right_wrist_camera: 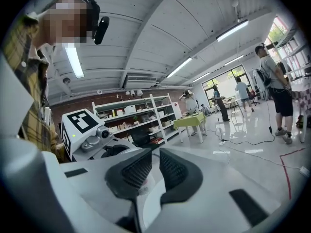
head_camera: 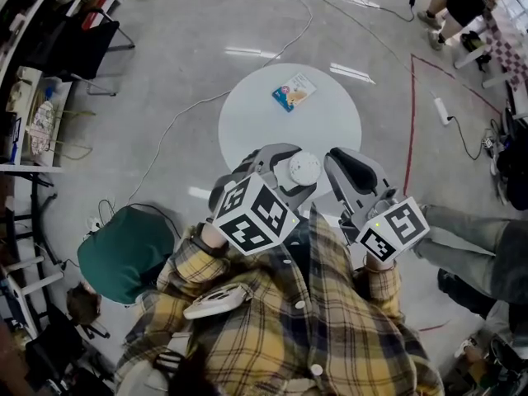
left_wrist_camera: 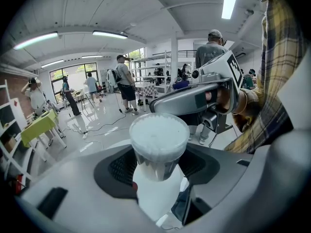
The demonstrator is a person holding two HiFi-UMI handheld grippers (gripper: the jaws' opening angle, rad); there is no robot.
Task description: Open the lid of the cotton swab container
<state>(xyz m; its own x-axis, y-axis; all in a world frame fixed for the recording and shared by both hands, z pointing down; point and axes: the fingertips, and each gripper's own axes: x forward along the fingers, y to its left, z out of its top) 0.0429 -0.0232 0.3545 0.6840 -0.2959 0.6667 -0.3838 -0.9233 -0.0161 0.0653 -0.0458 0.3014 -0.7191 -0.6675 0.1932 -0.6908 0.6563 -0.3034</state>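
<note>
two grippers meet over the table's (head_camera: 247, 122) near edge. the left gripper (head_camera: 299, 172) clamps the tub (left_wrist_camera: 159, 140) with wide jaws, its axis upright and its top facing up. the right gripper (head_camera: 337, 162), jaws together and empty, sits just right of it, the free tool. clear wall, white swabs inside; the lid (head_camera: 304, 168) looks on.

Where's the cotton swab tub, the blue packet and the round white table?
Clear round cotton swab container (left_wrist_camera: 159, 136): left gripper view, its white round end.
Blue flat packet (head_camera: 294, 91): head view, its middle.
Round white table (head_camera: 256, 126): head view, bare top.
</note>
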